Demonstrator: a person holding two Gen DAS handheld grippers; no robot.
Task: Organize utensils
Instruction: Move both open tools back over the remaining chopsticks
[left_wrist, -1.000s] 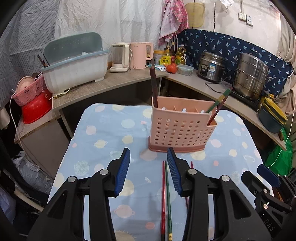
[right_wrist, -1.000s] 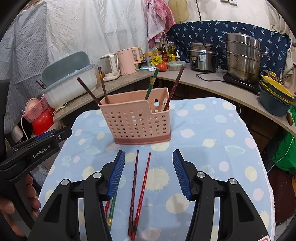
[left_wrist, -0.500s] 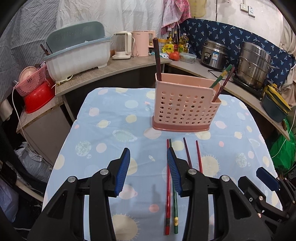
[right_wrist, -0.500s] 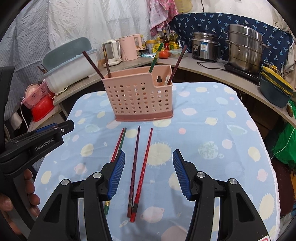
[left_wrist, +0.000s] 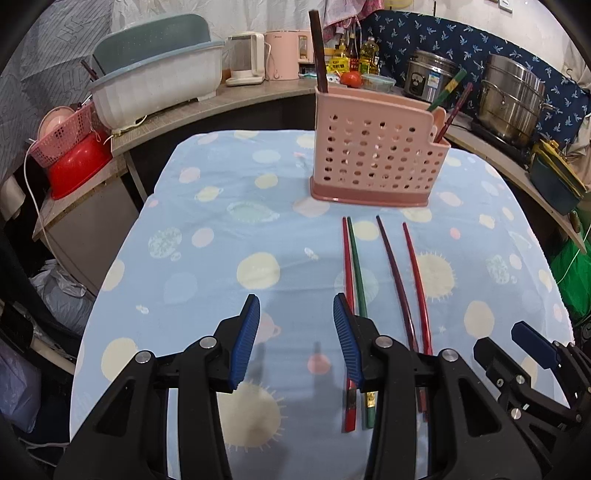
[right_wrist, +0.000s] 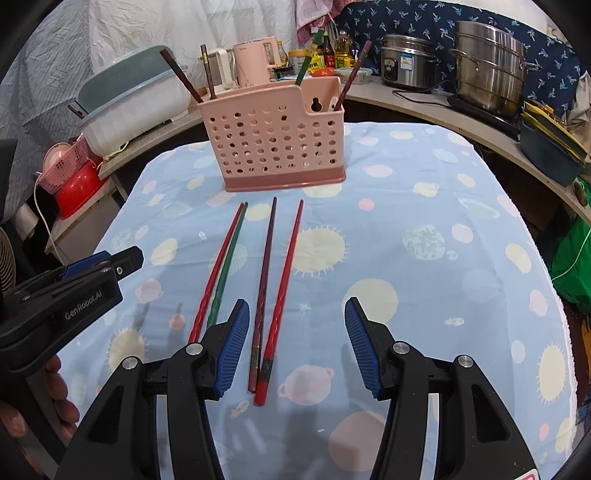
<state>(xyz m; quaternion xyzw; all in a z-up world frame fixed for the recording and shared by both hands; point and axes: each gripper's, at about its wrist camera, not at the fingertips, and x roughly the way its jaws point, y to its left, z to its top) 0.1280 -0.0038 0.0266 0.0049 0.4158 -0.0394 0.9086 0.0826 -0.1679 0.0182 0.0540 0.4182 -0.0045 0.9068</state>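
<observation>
Four chopsticks lie loose on my desk (right_wrist: 424, 221), which is covered in a blue cloth with planets and suns, all pointing toward the pink perforated utensil holder (right_wrist: 275, 147) that stands upright at the far middle. From the right wrist view I read them as two pairs: a red chopstick (right_wrist: 216, 273) touching a green chopstick (right_wrist: 227, 266) on the left, then a dark maroon chopstick (right_wrist: 264, 280) and a second red chopstick (right_wrist: 284, 280) that meet at their near ends and splay apart toward the holder. The holder already has chopsticks standing tilted in it: two dark ones in its left end, a green one and a dark red one toward its right end. My right tool (right_wrist: 295, 343) hangs over the near ends of the maroon and red pair, its blue pads spread with nothing gripped; both sticks sit between the pads, closer to the left one. My left tool (left_wrist: 297, 341) is spread as well and empty, its right pad over the red and green pair while the gap between its pads shows only cloth. Beyond the desk a curved counter (left_wrist: 236, 103) carries a lidded dish drainer, kettles, oil bottles, a rice cooker (right_wrist: 408, 66) and a steel steamer pot (right_wrist: 489, 62).
</observation>
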